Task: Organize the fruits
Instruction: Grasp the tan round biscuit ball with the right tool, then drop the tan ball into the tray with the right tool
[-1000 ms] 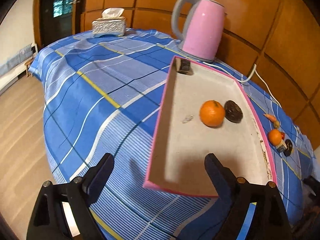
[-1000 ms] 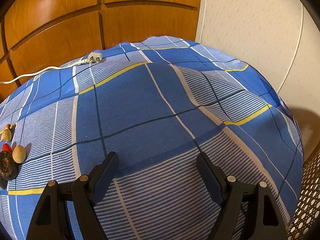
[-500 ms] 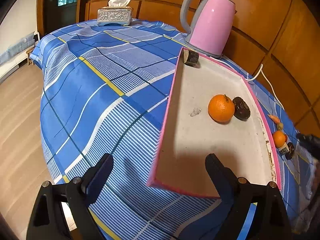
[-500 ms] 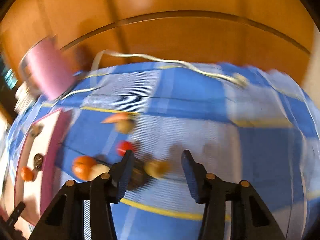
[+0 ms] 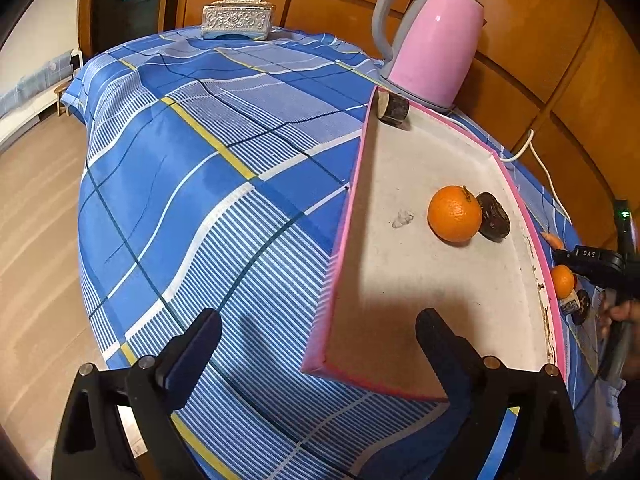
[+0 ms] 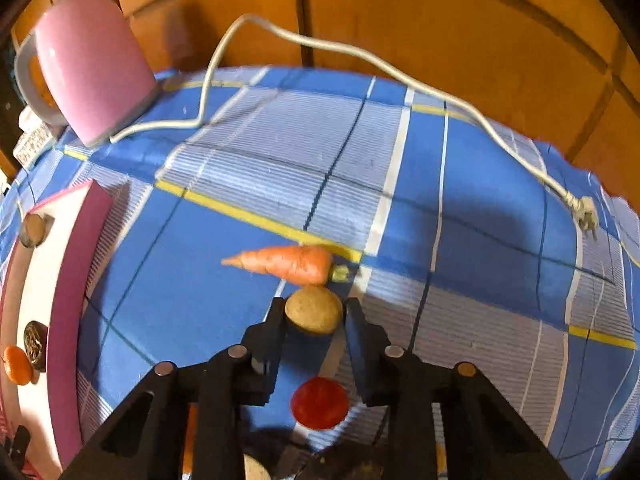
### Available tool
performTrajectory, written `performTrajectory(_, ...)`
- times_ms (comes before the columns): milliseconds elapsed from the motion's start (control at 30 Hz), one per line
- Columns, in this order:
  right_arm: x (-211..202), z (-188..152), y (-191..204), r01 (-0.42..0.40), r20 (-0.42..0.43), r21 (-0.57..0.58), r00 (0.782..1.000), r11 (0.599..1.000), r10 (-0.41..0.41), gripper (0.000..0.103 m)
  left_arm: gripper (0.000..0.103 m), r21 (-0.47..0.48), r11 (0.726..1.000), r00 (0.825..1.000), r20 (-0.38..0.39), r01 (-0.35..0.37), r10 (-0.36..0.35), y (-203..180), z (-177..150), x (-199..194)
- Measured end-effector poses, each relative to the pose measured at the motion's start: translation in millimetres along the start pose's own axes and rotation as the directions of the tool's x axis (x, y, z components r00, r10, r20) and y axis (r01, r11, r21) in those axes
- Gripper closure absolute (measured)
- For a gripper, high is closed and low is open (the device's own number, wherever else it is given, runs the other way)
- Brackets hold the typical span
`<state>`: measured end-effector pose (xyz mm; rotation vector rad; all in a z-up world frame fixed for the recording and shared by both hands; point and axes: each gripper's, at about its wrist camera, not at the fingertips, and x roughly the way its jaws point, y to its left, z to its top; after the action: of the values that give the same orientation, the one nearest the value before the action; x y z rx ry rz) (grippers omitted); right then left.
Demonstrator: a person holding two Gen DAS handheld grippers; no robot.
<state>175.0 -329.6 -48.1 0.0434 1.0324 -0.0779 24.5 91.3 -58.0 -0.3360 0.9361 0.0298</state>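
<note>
Risk sits mostly with the right tool [image 6: 314, 314], whose jaws have just been closing and now pinch a small tan potato-like piece [image 6: 314, 314] by its sides, close to the tips. It is round and smooth, so a hasty lift could squirt it out towards the carrot [image 6: 286, 264] lying just beyond it, nearly touching. A knock there would likely roll the carrot across the blue checked cloth [image 6: 480, 208] towards the back edge of the counter, where the white cord [image 6: 400, 68] trails.

A red piece [image 6: 319, 402] lies under the tool's body, nearer the camera, and could be dragged or nudged as the tool withdraws.

The pink-rimmed tray [image 5: 404, 280] stands along the counter's left side as the right tool sees it, already holding an orange [image 5: 454, 213], a dark round piece [image 5: 493, 221] touching it, and a small log-like piece [image 5: 393, 107] in the far corner by the pink kettle [image 5: 430, 52]. Carrying the tan piece across, I judge the tray's raised wall the likeliest thing to catch.

The left tool [image 5: 316, 344] hangs wide open and empty over the tray's near corner; one finger sits above the tray floor, so a careless drop could tip the rim.
</note>
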Motion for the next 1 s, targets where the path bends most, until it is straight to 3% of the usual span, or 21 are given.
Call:
performTrajectory(133, -3, -3, -1, 0.016, 0.006, -0.007, 1.000, 1.000, -0.016, 0.076, 0.005, -0.001, 1.000, 1.000, -0.001, 0.000, 0.000, 0, 0, 0)
performTrajectory(267, -33, -13, 6, 0.008, 0.086, -0.014, 0.996, 1.000, -0.006, 0.076, 0.005, 0.003, 1.000, 1.000, -0.002, -0.002, 0.002, 0, 0, 0)
performTrajectory(433, -73, -28, 38, -0.112, 0.142, -0.093, 0.982, 0.989, 0.125, 0.076, 0.005, 0.010, 1.000, 1.000, -0.001, -0.001, 0.001, -1, 0, -1)
performTrajectory(667, -92, -62, 116, -0.271, 0.081, -0.278, 0.949, 0.921, 0.304, 0.076, 0.005, 0.024, 1.000, 1.000, 0.004, 0.002, -0.002, -4, -2, -7)
performTrajectory(1000, -81, -85, 177, -0.317, 0.001, -0.375, 0.939, 0.871, 0.343, 0.076, 0.005, 0.030, 1.000, 1.000, 0.013, 0.002, -0.002, -3, -3, -14)
